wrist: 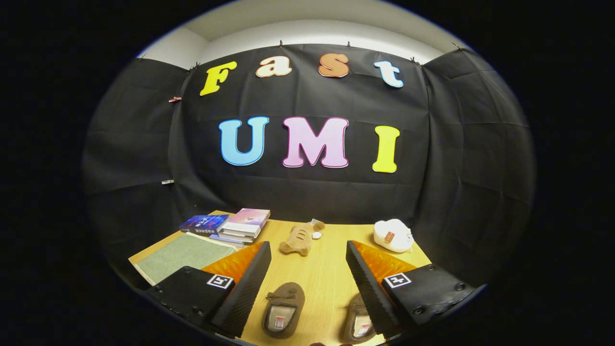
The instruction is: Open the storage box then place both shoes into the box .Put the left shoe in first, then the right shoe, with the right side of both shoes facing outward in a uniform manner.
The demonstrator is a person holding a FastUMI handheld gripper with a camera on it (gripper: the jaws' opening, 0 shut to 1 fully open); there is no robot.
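My gripper hangs open above the wooden table, fingers wide apart with nothing between them. Two brown slipper-like shoes lie on the table below the fingers, toes pointing away. One shoe sits between the fingers, close to the left finger. The other shoe is partly hidden under the right finger.
A tan plush toy lies beyond the fingertips at mid-table. A white plush sits at the back right. A stack of books and a dark book lie at the back left, with a green mat in front of them.
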